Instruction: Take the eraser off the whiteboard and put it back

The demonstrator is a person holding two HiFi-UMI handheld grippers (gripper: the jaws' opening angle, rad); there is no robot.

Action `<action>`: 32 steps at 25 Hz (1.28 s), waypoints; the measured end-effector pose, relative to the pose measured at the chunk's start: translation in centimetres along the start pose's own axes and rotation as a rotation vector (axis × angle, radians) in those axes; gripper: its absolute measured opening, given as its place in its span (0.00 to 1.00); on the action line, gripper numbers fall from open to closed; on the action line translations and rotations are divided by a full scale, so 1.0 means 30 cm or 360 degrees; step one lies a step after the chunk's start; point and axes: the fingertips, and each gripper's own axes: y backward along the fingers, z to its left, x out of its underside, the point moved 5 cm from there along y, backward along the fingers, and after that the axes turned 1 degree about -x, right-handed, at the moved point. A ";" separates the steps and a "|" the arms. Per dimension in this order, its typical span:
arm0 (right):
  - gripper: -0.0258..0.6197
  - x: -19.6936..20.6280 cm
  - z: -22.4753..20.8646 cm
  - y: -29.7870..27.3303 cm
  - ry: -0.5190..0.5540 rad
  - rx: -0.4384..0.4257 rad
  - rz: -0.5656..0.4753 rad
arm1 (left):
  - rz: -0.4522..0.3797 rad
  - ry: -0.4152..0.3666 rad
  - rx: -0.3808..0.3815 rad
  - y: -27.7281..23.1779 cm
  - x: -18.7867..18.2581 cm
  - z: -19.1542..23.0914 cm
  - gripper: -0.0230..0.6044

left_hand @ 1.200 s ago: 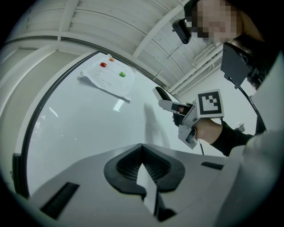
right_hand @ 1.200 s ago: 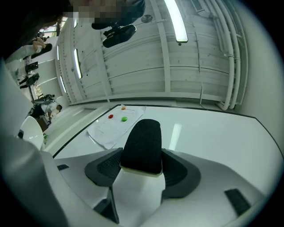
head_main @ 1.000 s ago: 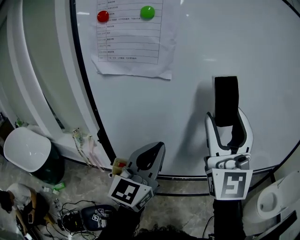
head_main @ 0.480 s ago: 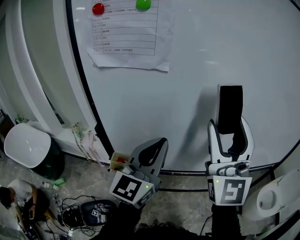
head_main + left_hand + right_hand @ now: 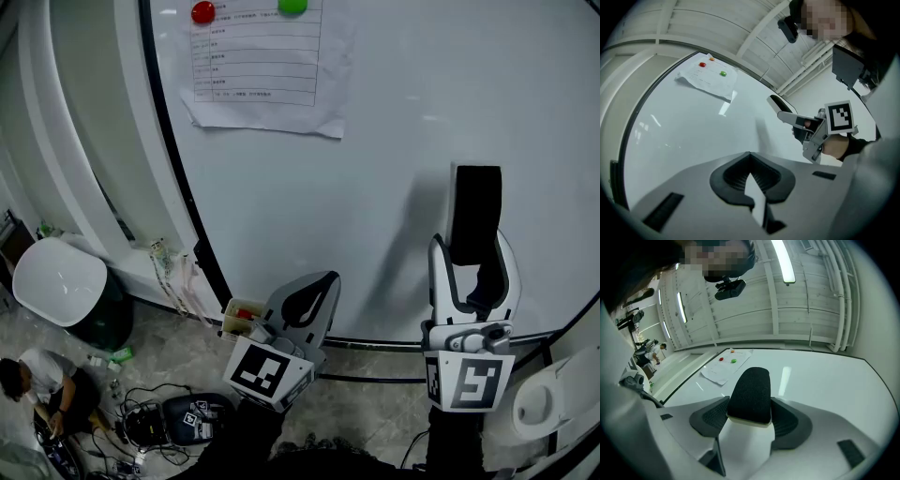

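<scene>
A: Where the right gripper (image 5: 473,255) stands at the lower right of the head view, what do its jaws carry?

B: I read them as closed on the eraser (image 5: 476,211), one pad on each long side. The jaws stand wide because the block is wide. Its black felt end rises above the fingertips, and in the right gripper view a white base shows under the felt.

A: And where is the eraser relative to the whiteboard (image 5: 394,122)?

B: It lies over the board's lower right area, with a soft shadow on the board to its left. I cannot tell whether it touches the surface.

A: What about the left gripper (image 5: 309,298)?

B: It is at the lower centre of the frame, near the board's dark bottom edge. Its jaws are drawn together and I see nothing between them in the left gripper view.

A: What else is there?

B: A paper sheet (image 5: 258,70) hangs at the upper left of the board, held by a red magnet (image 5: 202,12) and a green magnet (image 5: 292,6). A white bin (image 5: 56,281) stands on the floor at the lower left.
</scene>
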 end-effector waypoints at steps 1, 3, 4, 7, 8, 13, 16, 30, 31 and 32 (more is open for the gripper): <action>0.47 -0.001 -0.002 -0.001 0.0000 0.0000 -0.0001 | 0.0003 -0.0012 -0.0001 -0.001 -0.002 -0.003 0.05; 0.47 -0.001 -0.003 -0.004 -0.0003 -0.0003 -0.0005 | 0.0000 -0.0015 -0.0014 -0.004 -0.007 -0.008 0.05; 0.47 0.000 -0.003 -0.005 -0.0003 -0.0006 0.0000 | -0.0002 -0.0012 -0.0022 -0.005 -0.009 -0.010 0.05; 0.47 0.007 -0.008 -0.005 -0.0021 0.0011 0.0035 | -0.0016 -0.0016 -0.0035 -0.001 -0.013 -0.011 0.05; 0.47 0.008 -0.008 -0.004 -0.0022 0.0009 0.0036 | -0.0025 -0.0022 -0.0032 0.001 -0.016 -0.012 0.05; 0.47 0.015 0.000 -0.001 -0.0028 -0.0037 0.0010 | -0.0053 -0.0035 -0.0037 0.010 -0.016 -0.011 0.05; 0.47 0.022 0.009 0.000 -0.0043 -0.0064 0.0011 | -0.0074 -0.0017 -0.0084 0.022 -0.018 0.005 0.05; 0.47 0.068 0.212 0.004 -0.0174 -0.0470 -0.0060 | -0.0008 0.0057 -0.0517 0.217 0.030 0.144 0.05; 0.47 0.072 0.229 0.005 -0.0185 -0.0502 -0.0069 | 0.0003 0.0048 -0.0557 0.240 0.030 0.148 0.05; 0.47 0.078 0.246 0.006 -0.0197 -0.0533 -0.0075 | 0.0013 0.0034 -0.0596 0.262 0.029 0.153 0.05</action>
